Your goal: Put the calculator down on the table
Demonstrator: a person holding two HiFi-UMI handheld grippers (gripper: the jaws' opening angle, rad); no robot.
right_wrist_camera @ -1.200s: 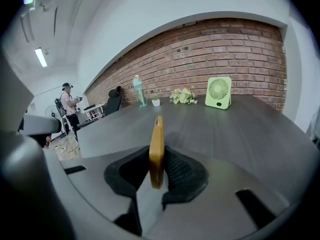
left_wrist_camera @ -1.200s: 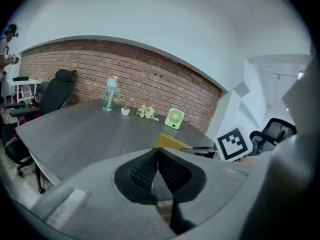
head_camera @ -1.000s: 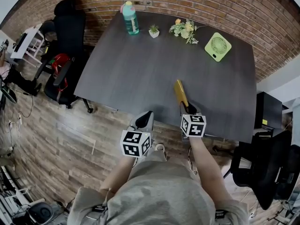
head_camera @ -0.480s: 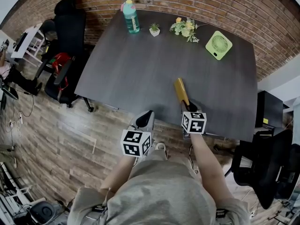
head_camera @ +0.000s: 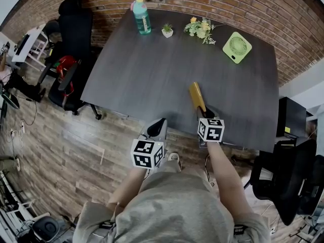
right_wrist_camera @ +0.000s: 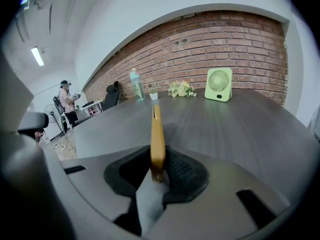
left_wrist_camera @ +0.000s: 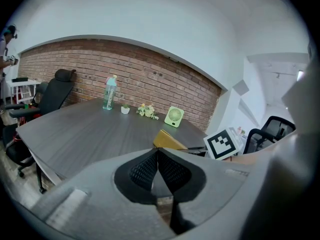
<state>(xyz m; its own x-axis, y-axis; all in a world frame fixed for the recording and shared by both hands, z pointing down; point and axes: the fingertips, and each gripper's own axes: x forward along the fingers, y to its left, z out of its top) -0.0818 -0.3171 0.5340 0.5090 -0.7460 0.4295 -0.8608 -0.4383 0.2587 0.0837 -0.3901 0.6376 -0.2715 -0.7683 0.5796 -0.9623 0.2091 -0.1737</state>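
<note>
- R gripper point(right_wrist_camera: 159, 170): jaws clamped on calculator point(right_wrist_camera: 157, 129), which stands on its thin edge.
- It's over the table point(head_camera: 147, 70), near the front edge; prob. not touching, hard to tell.
- L gripper point(left_wrist_camera: 158, 165): jaws together, nothing betw. them, just off the front edge.

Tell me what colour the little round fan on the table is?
Light green. The little round plastic fan shows best in the right gripper view.

My left tongs point(left_wrist_camera: 158, 153) and right tongs point(right_wrist_camera: 159, 156) have smooth grey shells with black ribbed pads point(left_wrist_camera: 142, 170). Behind each sits a white cube point(head_camera: 147, 154) with black square markers. Further behind them I see my loose grey-beige short-sleeved shirt point(head_camera: 172, 211).
</note>
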